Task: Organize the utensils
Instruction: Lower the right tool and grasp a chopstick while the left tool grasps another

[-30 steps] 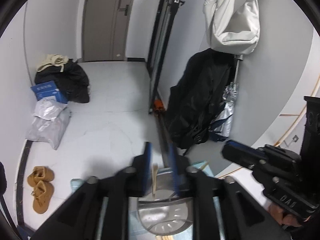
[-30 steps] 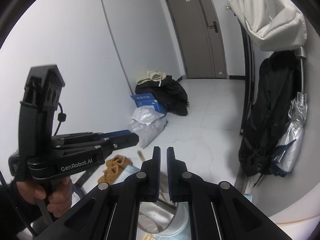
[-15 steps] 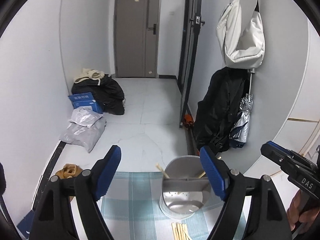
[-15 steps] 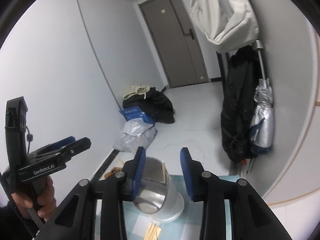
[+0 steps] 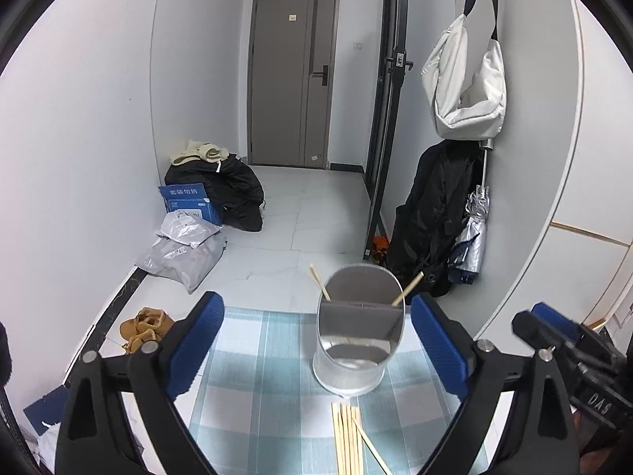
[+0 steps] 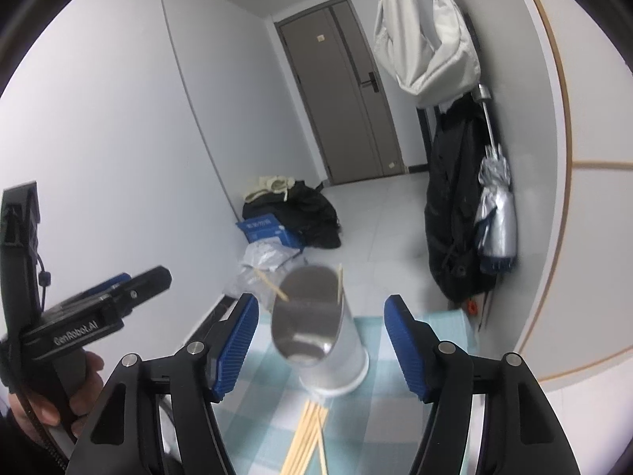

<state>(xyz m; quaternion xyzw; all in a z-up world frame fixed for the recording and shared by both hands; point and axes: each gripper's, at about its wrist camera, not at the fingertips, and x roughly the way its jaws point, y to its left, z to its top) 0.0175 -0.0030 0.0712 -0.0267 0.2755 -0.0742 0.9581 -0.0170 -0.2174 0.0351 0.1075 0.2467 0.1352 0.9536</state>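
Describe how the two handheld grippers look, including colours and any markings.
The left gripper and the right gripper both have black angular frames, silver bolts and ribbed blue finger pads. White "GenRobot.AI" lettering and a thin black cord mark the left one; the right one's side reads "DAS".

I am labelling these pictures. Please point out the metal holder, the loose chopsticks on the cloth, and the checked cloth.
metal holder (image 5: 358, 372): left wrist view, front wall.
loose chopsticks (image 5: 348, 439): left wrist view, middle of bundle.
checked cloth (image 5: 261, 396): left wrist view, bare patch.
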